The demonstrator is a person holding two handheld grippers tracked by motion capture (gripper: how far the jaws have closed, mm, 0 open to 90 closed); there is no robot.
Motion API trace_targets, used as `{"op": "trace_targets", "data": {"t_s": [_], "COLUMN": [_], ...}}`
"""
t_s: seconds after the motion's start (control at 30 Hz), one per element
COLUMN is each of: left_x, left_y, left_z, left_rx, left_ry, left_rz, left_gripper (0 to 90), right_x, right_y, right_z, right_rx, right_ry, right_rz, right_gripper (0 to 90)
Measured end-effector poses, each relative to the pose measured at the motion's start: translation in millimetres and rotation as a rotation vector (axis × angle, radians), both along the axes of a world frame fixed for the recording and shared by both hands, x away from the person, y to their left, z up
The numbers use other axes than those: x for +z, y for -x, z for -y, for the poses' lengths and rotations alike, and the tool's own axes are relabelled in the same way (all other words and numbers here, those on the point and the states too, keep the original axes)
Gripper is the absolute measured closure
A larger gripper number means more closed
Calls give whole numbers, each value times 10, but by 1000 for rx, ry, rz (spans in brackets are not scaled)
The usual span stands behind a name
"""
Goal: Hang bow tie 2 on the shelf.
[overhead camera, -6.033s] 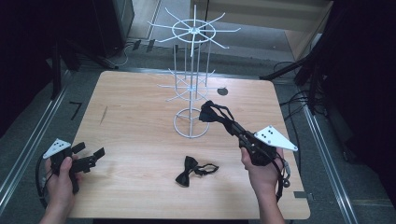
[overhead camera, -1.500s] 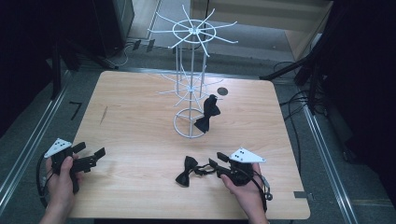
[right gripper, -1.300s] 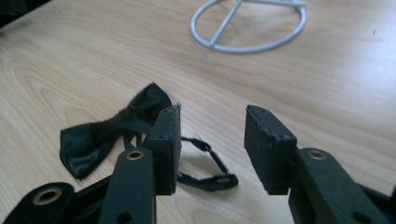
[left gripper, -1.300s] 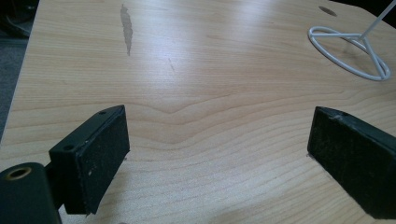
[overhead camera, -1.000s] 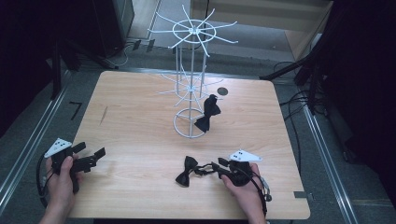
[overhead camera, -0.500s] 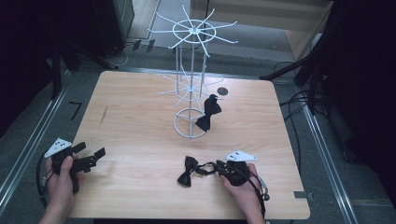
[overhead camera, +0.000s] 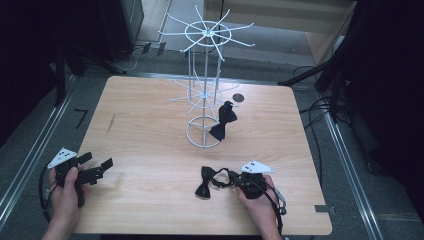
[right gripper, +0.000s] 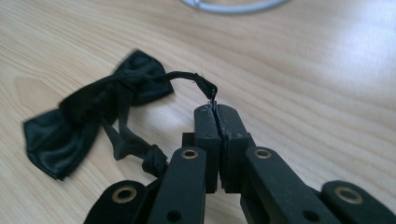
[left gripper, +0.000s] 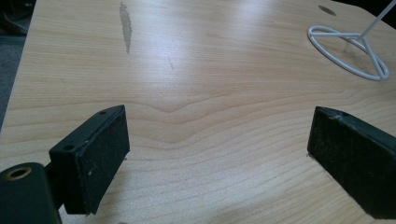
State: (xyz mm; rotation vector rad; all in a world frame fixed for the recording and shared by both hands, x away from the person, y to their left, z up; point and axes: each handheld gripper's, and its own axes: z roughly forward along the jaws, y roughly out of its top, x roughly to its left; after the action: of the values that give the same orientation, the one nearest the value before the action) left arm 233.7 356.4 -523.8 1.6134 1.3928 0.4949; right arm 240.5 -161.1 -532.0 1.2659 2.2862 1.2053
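Note:
A black bow tie point(overhead camera: 209, 181) lies on the wooden table point(overhead camera: 150, 140) near its front edge. My right gripper point(overhead camera: 232, 181) sits low at the tie's right end. In the right gripper view its jaws have just been closing and the gripper point(right gripper: 215, 111) is shut on the tie's thin strap point(right gripper: 184, 76), with the bow point(right gripper: 88, 122) lying to the left. A second black bow tie point(overhead camera: 223, 121) hangs on a low arm of the white wire rack point(overhead camera: 205, 90). My left gripper point(overhead camera: 101, 168) rests at the front left, jaws wide apart over bare wood point(left gripper: 219, 154).
The rack's round base ring point(left gripper: 349, 52) stands mid-table, far from the left gripper. A small dark hole point(overhead camera: 238, 98) marks the table behind the rack, and a grey streak point(overhead camera: 111, 123) lies at the left. Cables and dark stands crowd the floor to the right.
Since six seconds ago the right hand came down from the rack to the tie on the table, leaving a bow tie hanging on the rack. Its jaws closed on the strap. The left hand stayed still.

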Motion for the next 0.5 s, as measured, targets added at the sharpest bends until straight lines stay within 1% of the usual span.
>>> {"op": "trace_targets", "data": {"t_s": [0.03,0.2,0.37,0.4,0.43,0.5], "left_x": [0,0,1,1,1,0], "left_y": [0,-2,-2,-2,-2,-1], "left_z": [0,0,0,1,1,2], "left_rx": [-1,-1,-1,-1,-1,-1], "left_ry": [1,-1,-2,-2,-2,-4], "left_rz": [0,0,0,0,-1,1], "left_gripper": [60,60,60,60,60,61], "right_x": [16,122,233,289,289,352], "right_y": [10,53,94,111,111,123], "right_z": [-8,-46,-55,-55,-55,-48], "right_rx": [-1,5,1,0,0,1], "right_ry": [-4,-31,-63,-72,-72,-78], "right_rz": [7,81,132,156,156,183], "right_gripper": [900,900,900,900,900,900]}}
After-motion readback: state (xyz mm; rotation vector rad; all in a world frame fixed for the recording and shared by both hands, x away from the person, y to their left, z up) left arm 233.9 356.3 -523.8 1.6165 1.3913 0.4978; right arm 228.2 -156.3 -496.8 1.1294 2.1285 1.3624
